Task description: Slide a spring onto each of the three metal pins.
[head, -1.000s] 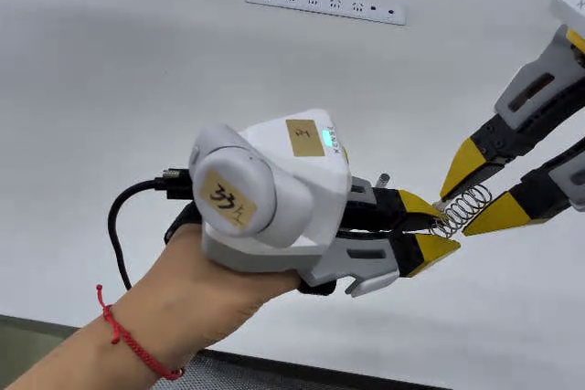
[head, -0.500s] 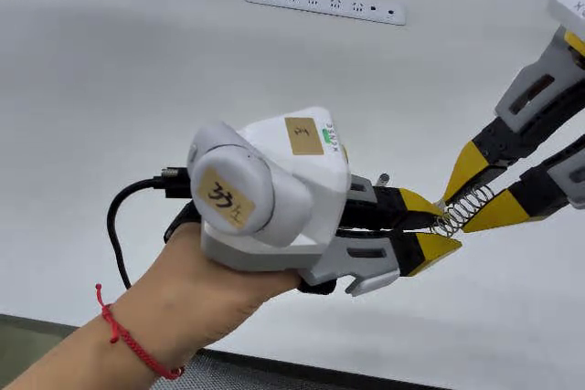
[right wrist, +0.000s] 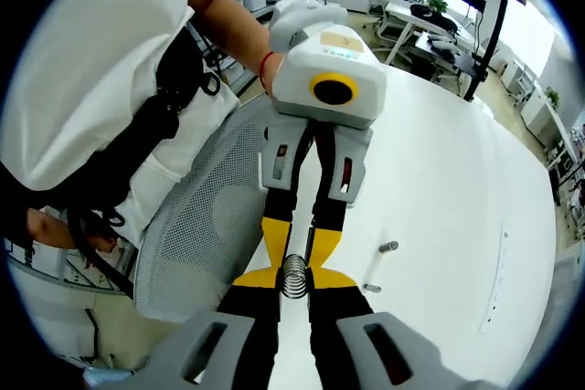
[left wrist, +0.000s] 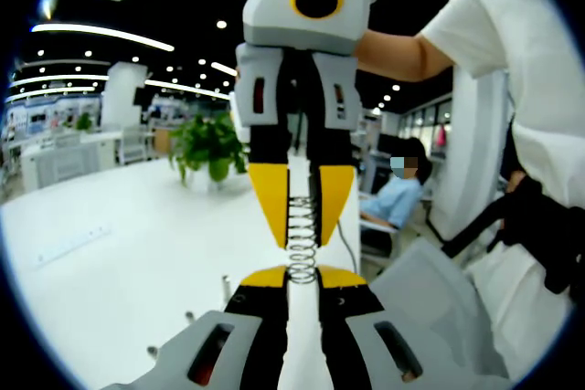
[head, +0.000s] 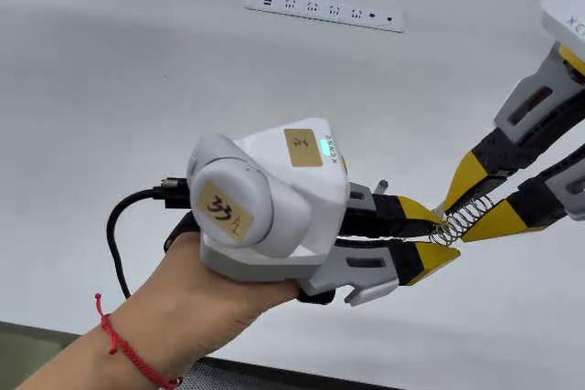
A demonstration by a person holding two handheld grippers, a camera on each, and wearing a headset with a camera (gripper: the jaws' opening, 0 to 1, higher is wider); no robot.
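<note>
I counted one spring (head: 454, 221), two grippers and three metal pins (left wrist: 189, 317). In the left gripper view the pins stood upright in a short row on the white table (head: 137, 107), well below the jaws. Two of them showed in the right gripper view, just beside the left gripper's jaws. A single power strip (head: 324, 9) lay at the far side of the table.

The left gripper (head: 434, 233) sat in a hand (head: 196, 303) that wrapped its body from beneath. The wrist, with a red cord bracelet (head: 128, 353), entered at the lower left, and the jaws pointed to the right. A black cable (head: 123, 221) looped out of the gripper's back. The right gripper (head: 462, 218) reached in from the upper right with its jaws slanting down and left. The two sets of yellow tips met nose to nose above the table.

The spring hung in the air between them, clear of all three pins. The right gripper's jaws were closed down to the spring's width and pinched its far end. The left gripper's jaws stood a narrow gap apart with the spring's near end between their tips. I could not tell whether they were actually gripping it or anything else.
</note>
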